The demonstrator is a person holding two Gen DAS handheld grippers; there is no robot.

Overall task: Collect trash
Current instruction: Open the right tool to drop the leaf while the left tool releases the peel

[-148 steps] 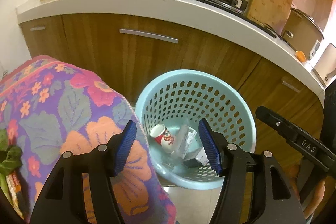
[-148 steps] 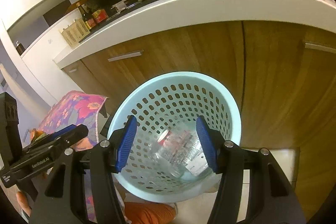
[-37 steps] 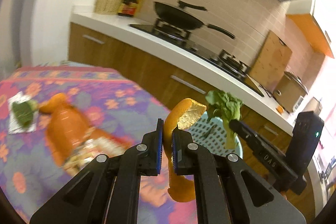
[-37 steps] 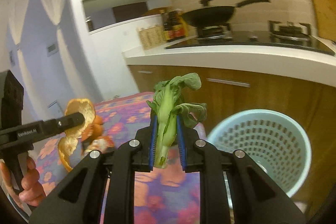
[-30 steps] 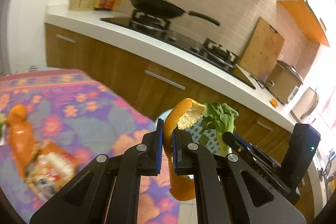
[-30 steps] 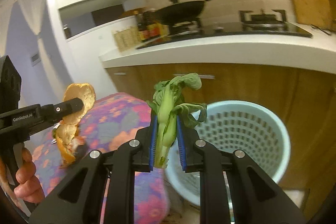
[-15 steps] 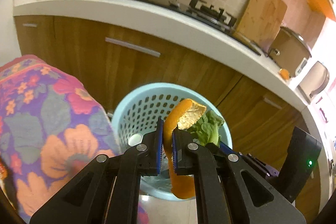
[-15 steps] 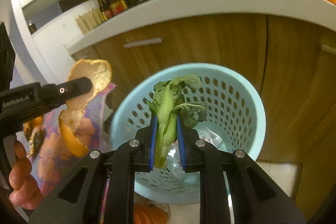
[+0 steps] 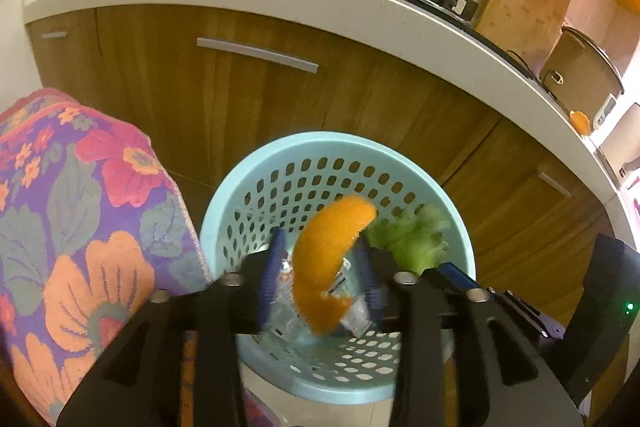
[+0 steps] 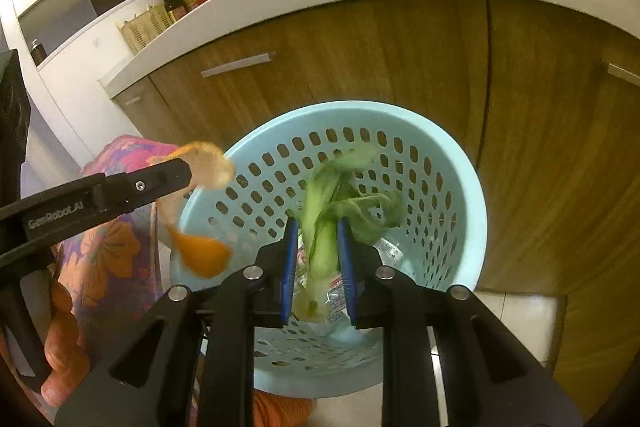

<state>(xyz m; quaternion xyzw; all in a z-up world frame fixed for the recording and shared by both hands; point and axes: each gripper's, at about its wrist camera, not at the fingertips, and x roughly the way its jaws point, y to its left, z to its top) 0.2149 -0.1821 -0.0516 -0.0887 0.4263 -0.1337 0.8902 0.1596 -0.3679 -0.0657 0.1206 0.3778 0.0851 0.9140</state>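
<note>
Pale-blue basket (image 9: 248,187): perforated plastic, lower centre of both views, before wooden cabinets (image 9: 160,67).
Left gripper (image 9: 320,277): jaws parted, blurred orange peel (image 9: 328,259) between them, touching neither, over the basket.
Right gripper (image 10: 316,267): jaws slightly apart around a blurred green vegetable (image 10: 332,211); contact unclear.
Basket floor: clear plastic bottle (image 10: 384,251).
Left edge: floral cloth (image 9: 80,207).

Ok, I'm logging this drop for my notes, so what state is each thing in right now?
Left gripper: open, peel loose between its fingers.
Orange peel: released, blurred, over the basket.
Right gripper: open, greens between its fingers.
Greens: blurred, over the basket.
Basket: upright, holds plastic trash.
Cabinet doors: closed.
</note>
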